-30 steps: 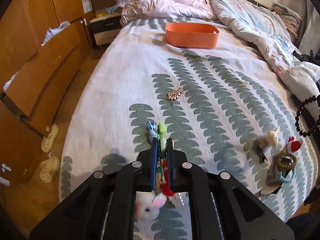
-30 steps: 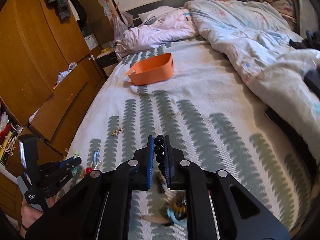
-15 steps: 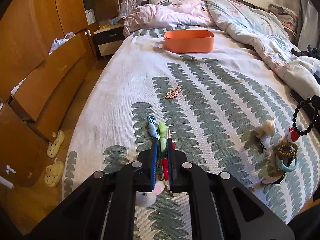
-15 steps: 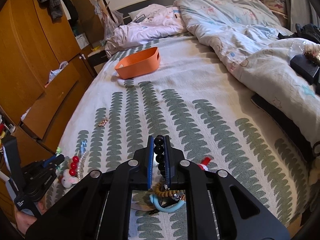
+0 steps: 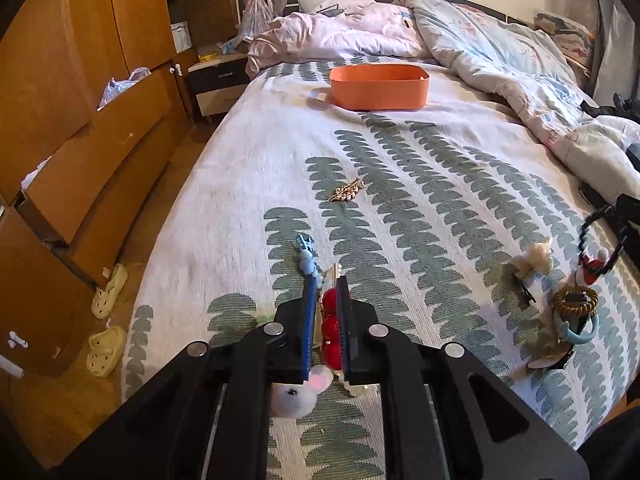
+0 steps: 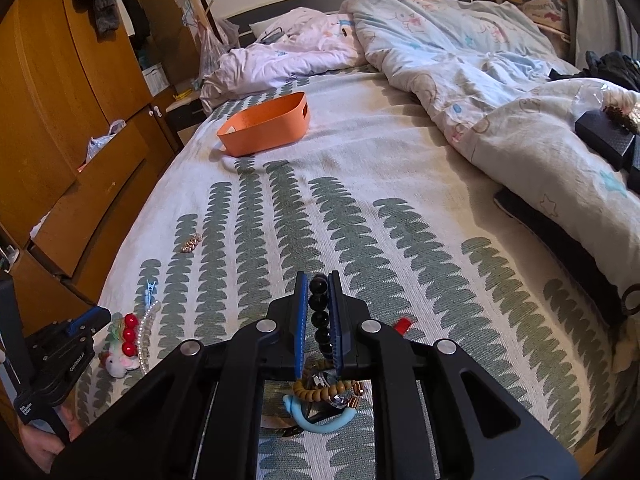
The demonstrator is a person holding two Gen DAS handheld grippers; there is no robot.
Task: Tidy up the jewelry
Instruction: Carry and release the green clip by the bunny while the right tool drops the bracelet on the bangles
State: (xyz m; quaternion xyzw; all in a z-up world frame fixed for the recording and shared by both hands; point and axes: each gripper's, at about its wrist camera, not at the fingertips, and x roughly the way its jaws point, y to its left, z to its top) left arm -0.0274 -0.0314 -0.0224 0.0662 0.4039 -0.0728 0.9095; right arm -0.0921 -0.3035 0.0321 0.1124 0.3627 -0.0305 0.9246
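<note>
Lying across both views is a bed (image 5: 460, 184) with a leaf-patterned cover, its left edge dropping to a wood floor beside a wardrobe (image 5: 72, 92). Between the near edge and the orange bin (image 5: 379, 86) far up the bed, the cover is mostly bare; a rumpled duvet (image 6: 472, 92) fills the right side.

The bin's inside shows only in the right wrist view, where it looks empty (image 6: 266, 124).

The left gripper (image 5: 325, 300) is closed on a red bead string (image 5: 330, 326) near the bed's foot, with a blue clip (image 5: 306, 254) just ahead of it and a plush toy (image 5: 294, 394) below it. A gold brooch (image 5: 347, 192) lies about midway between the gripper and the bin.

The right gripper (image 6: 319, 292) is closed on a black bead bracelet (image 6: 320, 312), over a heap of hair ties (image 6: 320, 404).

Only the left wrist view shows sandals (image 5: 106, 328) on the floor. Only the right wrist view shows dark boxes (image 6: 608, 136) on the duvet and a hand (image 6: 40, 446) holding the left gripper.
</note>
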